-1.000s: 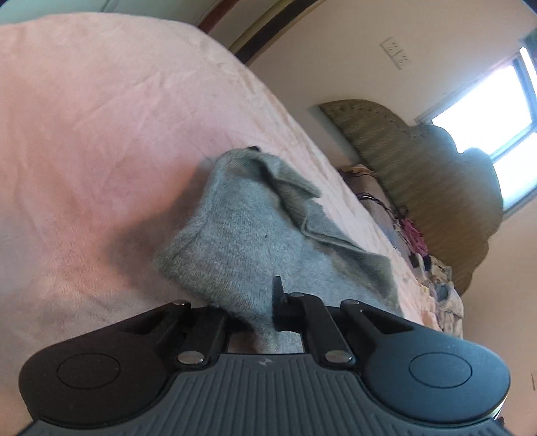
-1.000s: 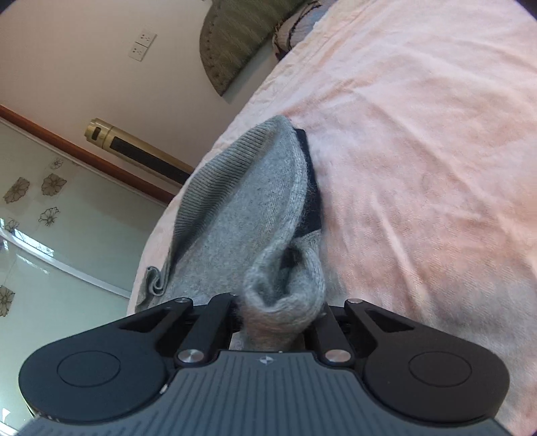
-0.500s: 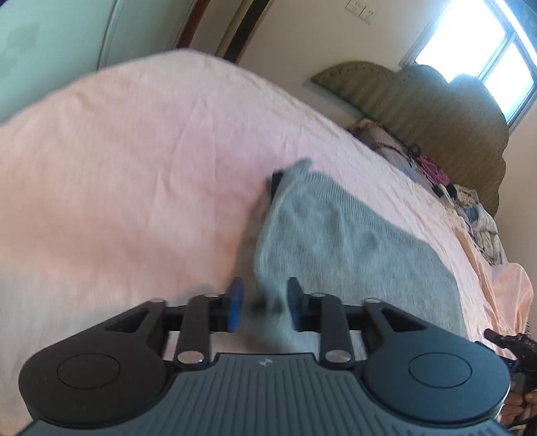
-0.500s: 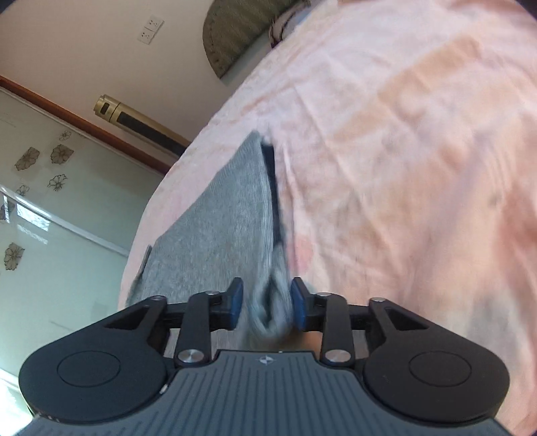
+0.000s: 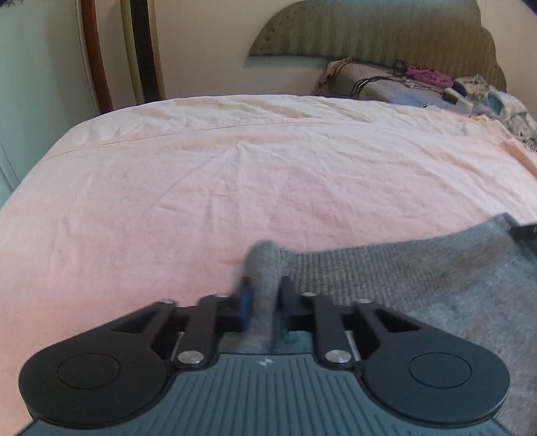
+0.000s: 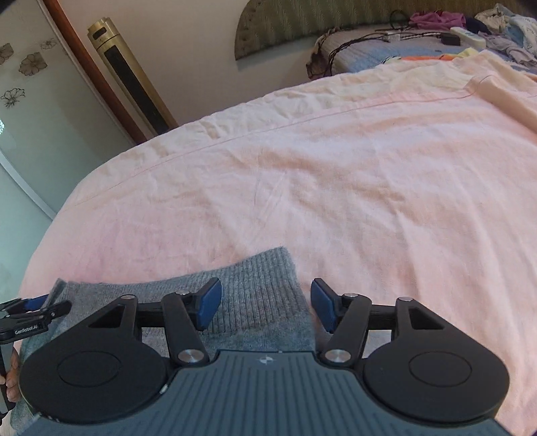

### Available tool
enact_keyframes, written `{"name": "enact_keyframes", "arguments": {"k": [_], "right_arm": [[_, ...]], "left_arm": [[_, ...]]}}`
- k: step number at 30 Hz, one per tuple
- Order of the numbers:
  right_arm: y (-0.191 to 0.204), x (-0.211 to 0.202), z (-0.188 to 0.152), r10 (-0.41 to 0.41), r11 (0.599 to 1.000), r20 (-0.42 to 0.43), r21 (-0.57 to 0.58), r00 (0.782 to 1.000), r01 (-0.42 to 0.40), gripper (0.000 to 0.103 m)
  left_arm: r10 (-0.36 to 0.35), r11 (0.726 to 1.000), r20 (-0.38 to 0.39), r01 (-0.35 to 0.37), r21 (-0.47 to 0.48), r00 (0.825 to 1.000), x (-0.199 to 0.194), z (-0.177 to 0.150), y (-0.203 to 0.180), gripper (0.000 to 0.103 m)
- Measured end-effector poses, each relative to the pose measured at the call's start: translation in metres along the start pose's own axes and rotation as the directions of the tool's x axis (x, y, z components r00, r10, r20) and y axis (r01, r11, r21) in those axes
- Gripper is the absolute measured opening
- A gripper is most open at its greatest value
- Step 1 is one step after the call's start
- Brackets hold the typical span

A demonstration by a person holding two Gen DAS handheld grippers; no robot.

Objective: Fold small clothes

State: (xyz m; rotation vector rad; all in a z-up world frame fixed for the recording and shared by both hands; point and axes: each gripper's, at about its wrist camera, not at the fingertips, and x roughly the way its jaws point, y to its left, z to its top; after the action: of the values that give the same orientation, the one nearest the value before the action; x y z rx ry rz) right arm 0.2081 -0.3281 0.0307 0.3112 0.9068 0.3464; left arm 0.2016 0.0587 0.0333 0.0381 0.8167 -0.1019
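A small grey knitted garment (image 6: 261, 295) lies flat on the pink bedsheet (image 6: 335, 187). In the left wrist view my left gripper (image 5: 263, 295) is shut on a bunched corner of the grey garment (image 5: 419, 268), which stretches away to the right. In the right wrist view my right gripper (image 6: 265, 302) is open, its blue pads either side of the ribbed corner without pinching it. The left gripper (image 6: 30, 313) shows at the left edge of the right wrist view, at the garment's other corner.
The pink bedsheet (image 5: 235, 174) covers the bed ahead. A pile of clothes and cables (image 6: 436, 37) lies at the head of the bed below a green headboard (image 5: 369, 30). A gold tower appliance (image 6: 131, 77) and glass wardrobe doors stand at the left.
Both grippers swung the garment down and laid it flat on the sheet. The right gripper has opened and let go of its corner. The left gripper still holds its corner.
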Motion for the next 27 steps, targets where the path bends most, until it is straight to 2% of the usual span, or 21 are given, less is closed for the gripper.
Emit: {"name": "enact_keyframes", "arguments": {"k": [1, 2, 3, 4, 7, 8, 10, 11, 12, 13, 14, 15, 17, 19, 20, 21, 22, 23, 24, 25, 27], "right_arm": [[-0.001, 0.006, -0.001, 0.036, 0.999, -0.031, 0.001, 0.999, -0.036, 0.011], [0.002, 0.009, -0.004, 0.034, 0.999, -0.044, -0.007, 0.998, -0.035, 0.011], [0.004, 0.005, -0.005, 0.025, 0.999, -0.018, -0.038, 1.0, -0.025, 0.011], [0.003, -0.001, -0.004, 0.03, 0.999, 0.015, -0.041, 0.999, -0.029, 0.011], [-0.025, -0.015, -0.008, 0.017, 0.997, 0.075, 0.077, 0.997, -0.023, 0.01], [-0.032, -0.013, -0.012, 0.017, 0.995, 0.059, 0.101, 0.998, -0.022, 0.01], [-0.034, -0.017, -0.025, 0.039, 0.992, 0.066, 0.118, 0.997, -0.047, 0.01], [-0.031, -0.025, -0.028, 0.034, 0.992, 0.079, 0.119, 0.996, -0.043, 0.022], [-0.027, -0.036, -0.032, 0.017, 0.992, 0.102, 0.125, 0.995, -0.029, 0.039], [-0.022, -0.052, -0.037, 0.002, 0.992, 0.144, 0.128, 0.99, -0.02, 0.047], [-0.016, -0.068, -0.043, 0.004, 0.992, 0.197, 0.123, 0.98, -0.029, 0.052], [-0.007, -0.081, -0.049, 0.037, 0.993, 0.226, 0.102, 0.974, -0.061, 0.052], [0.014, -0.094, -0.062, 0.114, 0.991, 0.215, 0.041, 0.97, -0.126, 0.052], [0.034, -0.093, -0.077, 0.153, 0.988, 0.181, -0.013, 0.972, -0.153, 0.059], [0.041, -0.087, -0.085, 0.138, 0.99, 0.158, -0.042, 0.978, -0.133, 0.067], [0.043, -0.079, -0.093, 0.094, 0.995, 0.14, -0.053, 0.986, -0.087, 0.07], [0.039, -0.07, -0.104, 0.026, 0.997, 0.119, -0.072, 0.993, -0.017, 0.068], [0.033, -0.071, -0.115, 0.016, 0.994, 0.176, -0.109, 0.984, 0.004, 0.064], [0.024, -0.073, -0.124, 0.015, 0.993, 0.21, -0.118, 0.978, 0.01, 0.056], [0.016, -0.077, -0.128, 0.028, 0.996, 0.226, -0.094, 0.974, -0.007, 0.052], [0.014, -0.083, -0.123, 0.031, 0.998, 0.193, -0.056, 0.981, -0.02, 0.05]], "left_arm": [[0.011, 1.0, 0.018, -0.011, -0.001, 1.0, -0.003, 0.001, -0.001, 0.011], [0.021, 1.0, 0.05, -0.021, -0.001, 0.999, -0.007, 0.003, -0.001, 0.011], [0.024, 1.0, 0.071, -0.024, -0.009, 0.997, -0.009, 0.004, 0.0, 0.011], [0.032, 0.999, 0.07, -0.03, -0.029, 0.997, -0.005, 0.005, 0.003, 0.011], [0.073, 0.994, 0.011, -0.072, -0.081, 0.997, 0.009, -0.003, 0.013, 0.014], [0.073, 0.993, 0.032, -0.07, -0.092, 0.997, 0.006, -0.005, 0.015, 0.019], [0.096, 0.989, 0.036, -0.092, -0.113, 0.995, -0.008, -0.011, 0.016, 0.044], [0.116, 0.986, 0.045, -0.11, -0.125, 0.992, -0.019, -0.013, 0.017, 0.063], [0.127, 0.983, 0.08, -0.115, -0.144, 0.989, -0.032, -0.017, 0.018, 0.069], [0.115, 0.981, 0.127, -0.093, -0.17, 0.985, -0.047, -0.022, 0.018, 0.07], [0.071, 0.982, 0.165, -0.04, -0.185, 0.984, -0.06, -0.027, 0.015, 0.071], [0.016, 0.983, 0.183, 0.019, -0.185, 0.983, -0.07, -0.032, 0.011, 0.074], [-0.062, 0.985, 0.16, 0.086, -0.148, 0.985, -0.074, -0.041, -0.008, 0.078], [-0.066, 0.991, 0.096, 0.076, -0.11, 0.993, -0.062, -0.051, -0.026, 0.078], [-0.043, 0.994, 0.049, 0.048, -0.096, 0.998, -0.052, -0.058, -0.029, 0.078], [-0.011, 0.998, 0.063, 0.015, -0.063, 0.998, -0.047, -0.067, -0.029, 0.079], [0.026, 1.0, 0.12, -0.025, -0.009, 0.992, -0.048, -0.076, -0.029, 0.082], [0.036, 0.999, 0.117, -0.037, -0.001, 0.992, -0.046, -0.08, -0.025, 0.084], [0.015, 0.999, 0.122, -0.011, -0.034, 0.992, -0.05, -0.079, -0.018, 0.085], [0.04, 0.999, 0.104, -0.037, -0.032, 0.994, -0.052, -0.076, -0.016, 0.085], [0.095, 0.995, 0.086, -0.093, -0.026, 0.992, -0.063, -0.075, -0.02, 0.084]]}}
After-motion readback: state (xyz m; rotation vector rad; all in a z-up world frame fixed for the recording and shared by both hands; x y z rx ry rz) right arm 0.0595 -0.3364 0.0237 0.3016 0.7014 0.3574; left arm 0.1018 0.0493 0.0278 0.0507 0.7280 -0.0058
